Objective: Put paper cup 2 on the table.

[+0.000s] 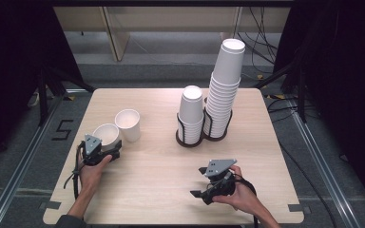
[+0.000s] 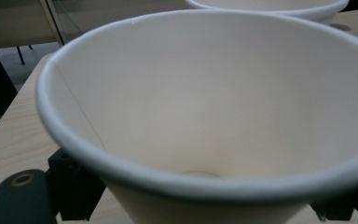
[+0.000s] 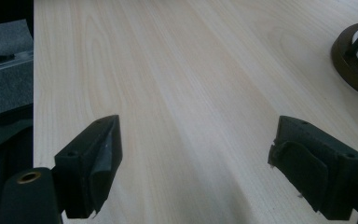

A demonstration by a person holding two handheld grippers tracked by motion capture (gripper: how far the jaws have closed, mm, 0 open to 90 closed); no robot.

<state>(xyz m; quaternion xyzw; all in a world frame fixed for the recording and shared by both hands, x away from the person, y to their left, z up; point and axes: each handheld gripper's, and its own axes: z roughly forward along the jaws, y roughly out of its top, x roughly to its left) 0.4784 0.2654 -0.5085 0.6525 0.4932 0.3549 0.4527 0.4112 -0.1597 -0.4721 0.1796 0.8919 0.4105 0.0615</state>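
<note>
A white paper cup stands at the table's left, and in the left gripper view the cup opens wide right before the camera. My left gripper sits at its near side with a black jaw against each side of the cup's lower wall, shut on it. A second white cup stands just behind and right of it, its rim showing past the first. My right gripper rests low over bare wood at the front right, jaws wide open with nothing between them.
Two stacks of white cups stand in a dark double holder at the back centre: a short stack and a tall leaning stack. The holder's base shows in the right gripper view. Light wooden table with dark floor around.
</note>
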